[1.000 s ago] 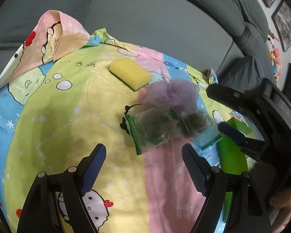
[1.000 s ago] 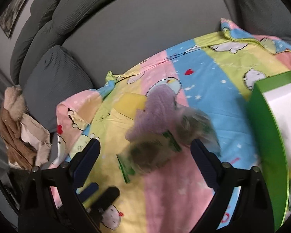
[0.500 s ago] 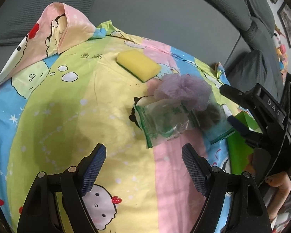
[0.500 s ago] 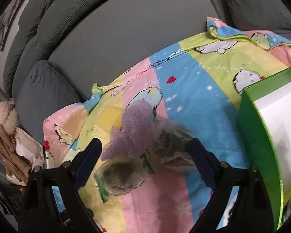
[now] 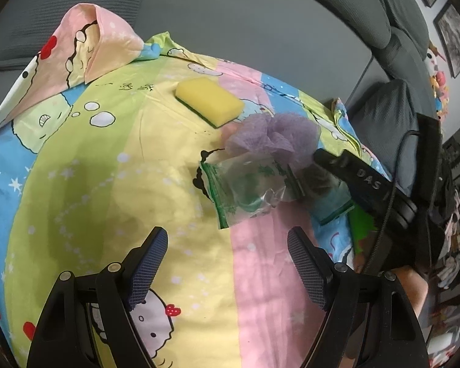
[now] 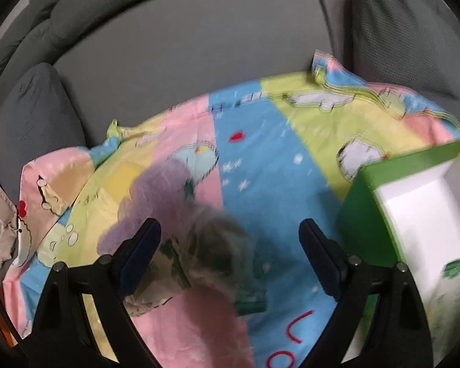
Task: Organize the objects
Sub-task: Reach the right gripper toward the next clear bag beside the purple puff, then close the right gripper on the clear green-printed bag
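Observation:
On the cartoon-print sheet lie a yellow sponge (image 5: 210, 101), a purple mesh puff (image 5: 276, 136), a clear bag with green print (image 5: 248, 190) and a second bag with dark contents (image 5: 325, 184). My left gripper (image 5: 227, 245) hovers open over bare sheet, short of the clear bag. My right gripper (image 6: 230, 239) is open and low over the dark-filled bag (image 6: 217, 245), which lies between its jaws with the pads apart from it. The puff (image 6: 156, 190) is just beyond its left finger. In the left wrist view one of its fingers (image 5: 346, 174) covers part of that bag.
An open green box (image 6: 414, 208) with a white inside stands at the right of the sheet, a printed bag in its near end. Grey sofa cushions (image 6: 184, 46) ring the sheet. A hand shows at the lower right of the left wrist view.
My right gripper has come down and in towards the two bags, which now sit between its fingers. In the left wrist view it has slid in over the dark-filled bag. The left gripper stays put.

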Motion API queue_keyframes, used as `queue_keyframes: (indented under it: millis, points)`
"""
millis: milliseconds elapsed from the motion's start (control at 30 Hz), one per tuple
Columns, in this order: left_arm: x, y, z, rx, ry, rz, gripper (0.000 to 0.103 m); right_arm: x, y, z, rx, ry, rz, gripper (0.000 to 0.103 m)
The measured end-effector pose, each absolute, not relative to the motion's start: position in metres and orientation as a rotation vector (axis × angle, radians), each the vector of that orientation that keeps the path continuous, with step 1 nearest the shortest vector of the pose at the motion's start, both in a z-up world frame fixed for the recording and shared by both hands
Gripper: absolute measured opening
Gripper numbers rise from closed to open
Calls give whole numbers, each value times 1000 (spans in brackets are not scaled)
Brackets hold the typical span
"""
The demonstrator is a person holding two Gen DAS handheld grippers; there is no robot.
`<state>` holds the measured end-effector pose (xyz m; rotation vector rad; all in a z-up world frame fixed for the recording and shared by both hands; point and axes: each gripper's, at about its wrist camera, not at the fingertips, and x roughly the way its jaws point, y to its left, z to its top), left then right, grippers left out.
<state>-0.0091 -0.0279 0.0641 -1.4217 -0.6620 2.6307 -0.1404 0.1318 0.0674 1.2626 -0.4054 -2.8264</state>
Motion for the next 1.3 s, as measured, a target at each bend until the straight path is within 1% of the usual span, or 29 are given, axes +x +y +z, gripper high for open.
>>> queue_keyframes:
  millis: [67,133,167,233,267,467,733,900,1000,1100,1167,1200,1267,1300]
  points:
    - [-10,-27,63,-1433,-651,2635,81,-144,134,57,1312,-483,-2765,90]
    - [-10,-28,63,-1437,-647,2640,81,-145,137,51,1331,-563,-2712,76]
    - [-9,-28,64,-1436,-647,2642,81,-146,140,48,1353,-593,-2706,63]
    - [-8,-29,66,-1427,-647,2647,81,-143,142,45,1360,-631,-2732,57]
    - [-8,-30,67,-1423,-646,2652,81,-139,142,46,1343,-656,-2730,56]
    - [-4,-38,70,-1403,-674,2665,81,-121,142,57,1343,-630,-2744,56]
    - [5,-60,76,-1321,-793,2647,81,-61,149,79,1291,-753,-2661,56]
    - [12,-66,81,-1301,-792,2671,81,-29,127,64,1293,-856,-2421,56]
    - [13,-67,79,-1286,-840,2618,81,-35,112,48,1337,-919,-2216,56]
    - [12,-65,77,-1293,-872,2566,81,-36,99,44,1381,-850,-2229,57]
    - [12,-61,78,-1307,-838,2587,81,-37,95,44,1411,-790,-2280,57]
    - [13,-59,78,-1313,-812,2597,81,-38,95,43,1425,-769,-2307,60]
    - [13,-53,79,-1314,-771,2593,81,-38,99,45,1410,-778,-2333,60]
    - [14,-51,80,-1316,-759,2586,81,-38,102,48,1396,-786,-2353,63]
